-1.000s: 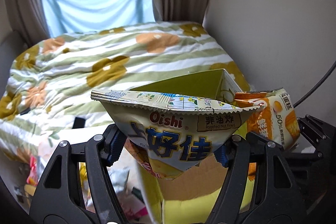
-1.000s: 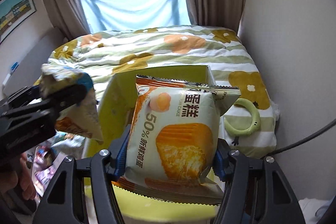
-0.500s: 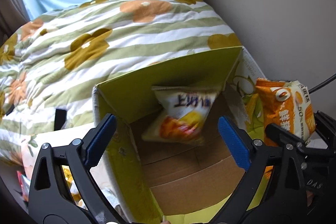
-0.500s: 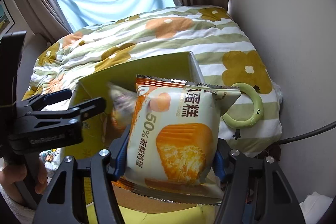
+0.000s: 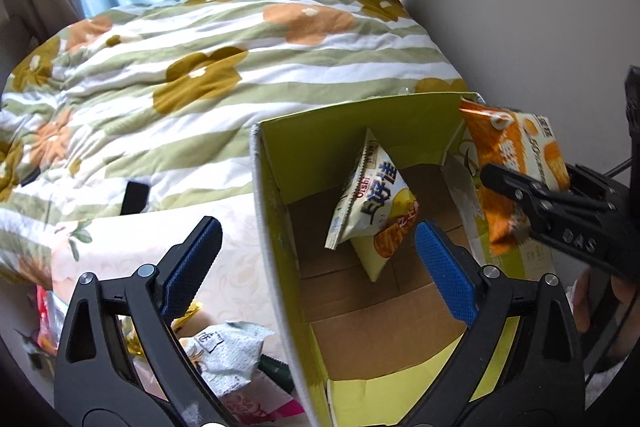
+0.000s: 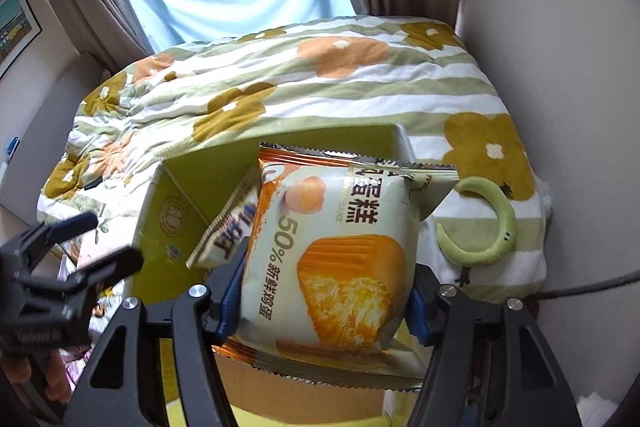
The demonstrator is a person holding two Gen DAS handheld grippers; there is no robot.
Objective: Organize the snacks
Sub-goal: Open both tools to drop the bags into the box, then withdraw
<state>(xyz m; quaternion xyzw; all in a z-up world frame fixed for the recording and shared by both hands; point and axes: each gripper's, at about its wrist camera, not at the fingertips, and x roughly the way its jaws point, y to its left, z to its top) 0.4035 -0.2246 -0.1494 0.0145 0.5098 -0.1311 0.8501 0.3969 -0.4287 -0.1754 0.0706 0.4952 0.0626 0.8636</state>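
Observation:
A yellow-green cardboard box (image 5: 276, 223) stands open at the bed's foot. An Oishi chip bag (image 5: 376, 211) lies inside it, leaning on the far wall; it also shows in the right wrist view (image 6: 228, 231). My left gripper (image 5: 316, 259) is open and empty above the box's near left wall. My right gripper (image 6: 324, 291) is shut on an orange and white cake packet (image 6: 336, 255), held over the box's right side; the packet also shows in the left wrist view (image 5: 516, 163).
A bed with a striped floral quilt (image 5: 200, 67) lies beyond the box. Several loose snack packets (image 5: 224, 355) lie at lower left. A green ring toy (image 6: 488, 231) rests on the quilt at right. A wall (image 5: 520, 7) stands close on the right.
My left gripper opened and let go of the Oishi bag, which dropped into the box. The left gripper then drew back leftward. The right gripper kept hold of the cake packet.

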